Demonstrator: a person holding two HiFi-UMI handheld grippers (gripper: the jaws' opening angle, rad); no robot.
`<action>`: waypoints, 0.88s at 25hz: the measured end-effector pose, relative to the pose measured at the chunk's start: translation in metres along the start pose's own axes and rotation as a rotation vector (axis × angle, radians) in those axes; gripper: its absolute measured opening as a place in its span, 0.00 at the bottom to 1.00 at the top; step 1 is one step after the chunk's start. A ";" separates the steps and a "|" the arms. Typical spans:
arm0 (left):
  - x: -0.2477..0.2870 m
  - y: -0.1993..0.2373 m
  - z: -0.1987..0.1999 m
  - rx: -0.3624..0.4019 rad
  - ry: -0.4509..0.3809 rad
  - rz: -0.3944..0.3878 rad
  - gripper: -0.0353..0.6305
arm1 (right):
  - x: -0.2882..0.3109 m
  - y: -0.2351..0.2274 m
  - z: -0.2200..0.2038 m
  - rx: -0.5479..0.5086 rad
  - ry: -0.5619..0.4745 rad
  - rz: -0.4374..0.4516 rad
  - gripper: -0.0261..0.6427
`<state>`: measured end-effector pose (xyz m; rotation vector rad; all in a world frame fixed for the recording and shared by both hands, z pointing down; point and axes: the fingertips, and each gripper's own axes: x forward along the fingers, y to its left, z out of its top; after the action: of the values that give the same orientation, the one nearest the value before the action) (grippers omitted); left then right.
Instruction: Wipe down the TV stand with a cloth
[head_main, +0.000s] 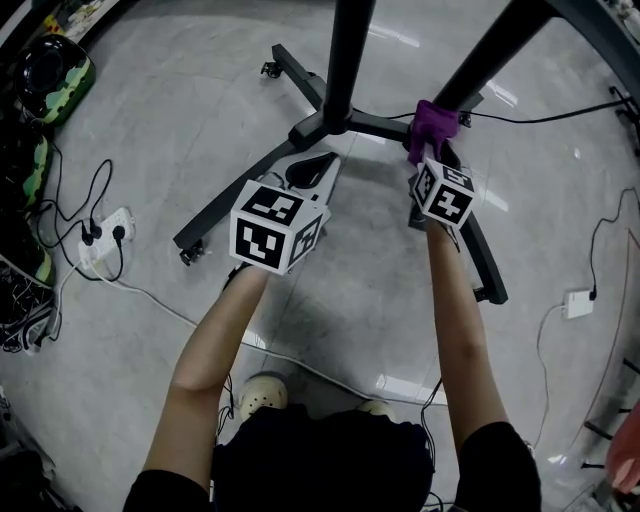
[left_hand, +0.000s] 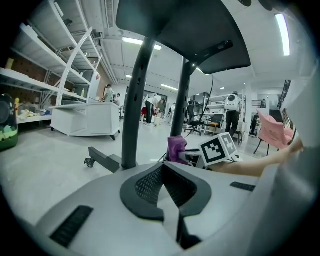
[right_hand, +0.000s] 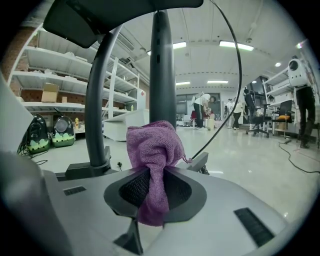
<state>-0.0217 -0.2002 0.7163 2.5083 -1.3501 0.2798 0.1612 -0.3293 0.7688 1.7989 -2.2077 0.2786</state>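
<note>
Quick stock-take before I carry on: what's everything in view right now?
TV stand: one, black, on the floor ahead
cloth: one, purple, by the stand's right pole
power strip: one, white, floor at left
adapter: one, white, floor at right
cables: several, black and white, across the floor
domed bags: two, green and black, far left
shoes: two, pale, bottom centre
left gripper: grey, shut, empty, above the stand's left leg
right gripper: grey, shut on the cloth
</note>
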 end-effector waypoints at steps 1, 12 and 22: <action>-0.001 0.000 -0.001 -0.001 0.000 0.001 0.06 | -0.002 0.001 0.000 0.006 -0.002 0.003 0.17; -0.059 0.025 -0.016 -0.017 -0.016 0.084 0.06 | -0.056 0.107 0.011 0.040 -0.035 0.247 0.17; -0.183 0.102 -0.074 -0.067 0.032 0.347 0.06 | -0.119 0.316 -0.006 0.008 0.035 0.709 0.17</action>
<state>-0.2097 -0.0853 0.7466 2.1968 -1.7474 0.3363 -0.1251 -0.1520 0.7428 0.9336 -2.7358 0.4489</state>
